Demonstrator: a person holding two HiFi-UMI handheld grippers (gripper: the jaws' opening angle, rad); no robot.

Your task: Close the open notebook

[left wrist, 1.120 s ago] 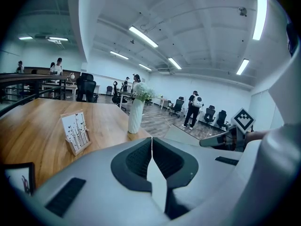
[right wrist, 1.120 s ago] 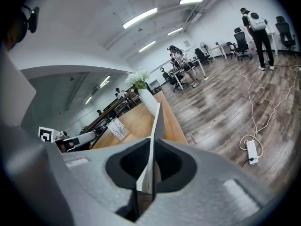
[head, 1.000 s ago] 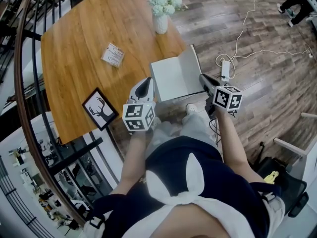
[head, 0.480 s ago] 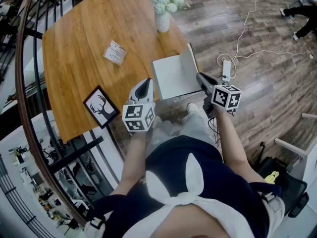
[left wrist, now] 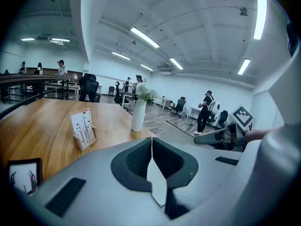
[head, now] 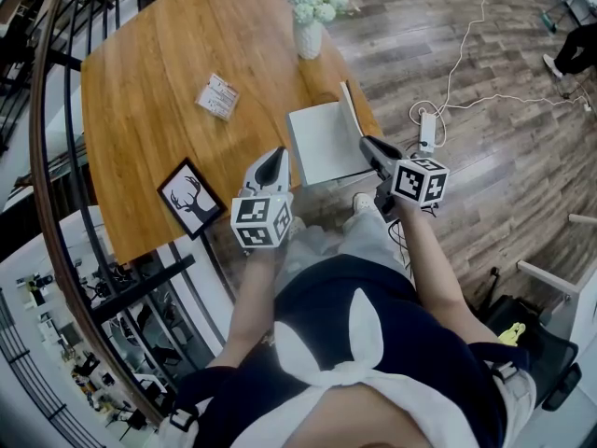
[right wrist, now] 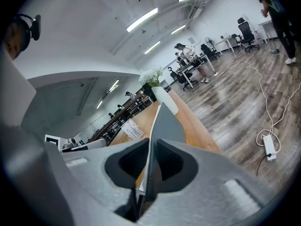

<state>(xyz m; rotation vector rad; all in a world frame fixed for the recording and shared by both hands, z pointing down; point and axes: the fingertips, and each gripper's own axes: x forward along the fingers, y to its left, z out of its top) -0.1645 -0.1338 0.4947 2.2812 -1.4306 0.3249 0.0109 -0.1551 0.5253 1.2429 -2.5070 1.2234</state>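
Observation:
The notebook [head: 322, 146] lies open on the wooden table [head: 154, 59] near its front edge, its white page facing up. Its right cover [head: 351, 108] stands almost upright on edge. My right gripper [head: 365, 144] has that cover [right wrist: 165, 120] between its pads at the near edge; the jaws are opening, though the pads still touch the cover. My left gripper [head: 277, 155] hovers shut at the notebook's near left corner, holding nothing. In the left gripper view its jaws [left wrist: 151, 141] meet at the tips, and the right gripper [left wrist: 214, 137] shows off to the right.
A white vase of pale flowers [head: 308, 24] stands behind the notebook. A small card stand [head: 217, 98] and a framed deer picture [head: 189, 203] sit on the table's left half. A power strip with cable [head: 426, 129] lies on the floor; a curved railing [head: 42, 203] runs at left.
My right gripper has moved left with the cover, swinging it from leaning outward to nearly upright. The left gripper has stayed put.

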